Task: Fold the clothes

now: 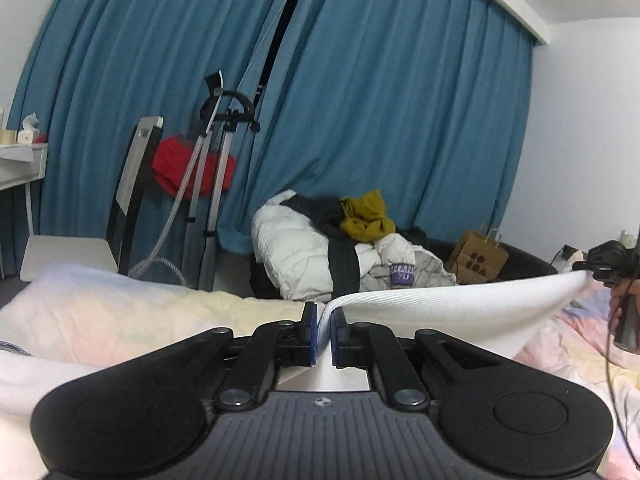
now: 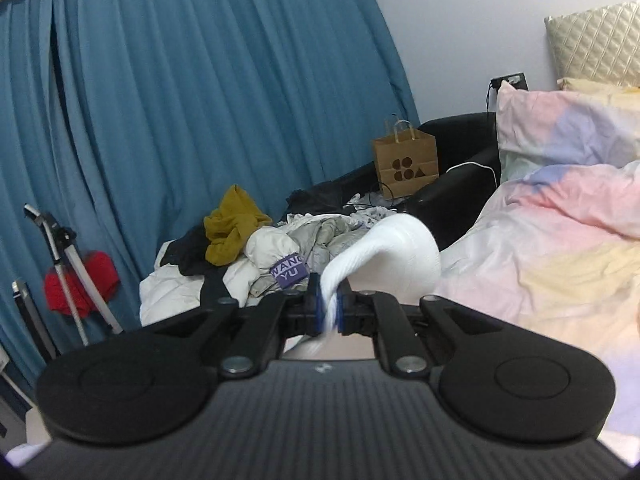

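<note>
A white ribbed garment (image 1: 440, 304) is stretched in the air above the bed between both grippers. My left gripper (image 1: 325, 320) is shut on one edge of it. The cloth runs right to my right gripper (image 1: 596, 272), seen far right in the left wrist view, pinching the other corner. In the right wrist view my right gripper (image 2: 329, 300) is shut on the white garment (image 2: 400, 248), which bulges forward and looks blurred by motion.
A pastel bed cover (image 1: 120, 316) lies below, with pillows (image 2: 560, 128) at the right. A pile of clothes (image 1: 340, 240) and a paper bag (image 2: 406, 164) sit on a black sofa by blue curtains (image 1: 380, 100). A chair (image 1: 132, 184) and a steamer stand (image 1: 216, 160) stand at the left.
</note>
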The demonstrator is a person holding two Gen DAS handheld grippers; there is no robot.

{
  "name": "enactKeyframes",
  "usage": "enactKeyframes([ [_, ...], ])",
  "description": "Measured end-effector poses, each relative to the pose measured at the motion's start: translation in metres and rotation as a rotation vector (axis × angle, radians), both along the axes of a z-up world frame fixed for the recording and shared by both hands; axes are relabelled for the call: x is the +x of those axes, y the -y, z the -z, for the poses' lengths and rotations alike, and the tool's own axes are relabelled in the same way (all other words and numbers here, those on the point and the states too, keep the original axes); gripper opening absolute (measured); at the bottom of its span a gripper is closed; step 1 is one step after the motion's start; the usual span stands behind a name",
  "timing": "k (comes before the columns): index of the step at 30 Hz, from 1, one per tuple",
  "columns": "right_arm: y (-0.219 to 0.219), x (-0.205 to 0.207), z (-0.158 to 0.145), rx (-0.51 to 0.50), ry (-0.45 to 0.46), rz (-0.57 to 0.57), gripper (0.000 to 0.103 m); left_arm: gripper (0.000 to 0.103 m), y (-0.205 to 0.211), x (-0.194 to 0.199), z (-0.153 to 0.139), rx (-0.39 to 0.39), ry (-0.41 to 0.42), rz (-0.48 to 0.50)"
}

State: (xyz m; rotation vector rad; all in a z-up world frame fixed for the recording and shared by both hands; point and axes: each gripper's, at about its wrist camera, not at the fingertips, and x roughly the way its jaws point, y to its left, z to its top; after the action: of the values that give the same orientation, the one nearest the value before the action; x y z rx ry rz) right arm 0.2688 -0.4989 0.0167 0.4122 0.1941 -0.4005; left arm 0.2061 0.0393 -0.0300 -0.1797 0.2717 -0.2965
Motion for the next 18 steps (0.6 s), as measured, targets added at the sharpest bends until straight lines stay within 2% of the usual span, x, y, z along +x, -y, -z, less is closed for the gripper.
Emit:
enactKeyframes([
  [5,-0.007,-0.018,-0.007,-0.052,-0.073,0.008,0.009,0.007,-0.003,-0.008,-0.001,0.000,-0.019,0.002],
  [8,-0.005,-0.016,-0.001,-0.046,-0.171,0.024,0.009,0.007,-0.002,-0.009,0.003,0.004,-0.042,0.006],
  [11,-0.001,-0.021,0.006,0.006,-0.164,0.039,0.010,0.007,-0.004,-0.010,0.004,-0.009,-0.036,0.005],
  [14,-0.002,-0.019,0.004,0.010,-0.108,0.036,0.010,0.007,-0.007,-0.007,0.000,-0.030,-0.020,0.004],
  [16,-0.002,-0.006,0.003,-0.002,-0.066,0.037,0.010,0.007,-0.005,0.008,-0.009,0.029,0.009,0.010],
  [18,-0.003,0.020,0.006,-0.005,-0.056,0.053,0.010,0.007,-0.006,0.032,-0.014,0.034,0.007,0.014],
])
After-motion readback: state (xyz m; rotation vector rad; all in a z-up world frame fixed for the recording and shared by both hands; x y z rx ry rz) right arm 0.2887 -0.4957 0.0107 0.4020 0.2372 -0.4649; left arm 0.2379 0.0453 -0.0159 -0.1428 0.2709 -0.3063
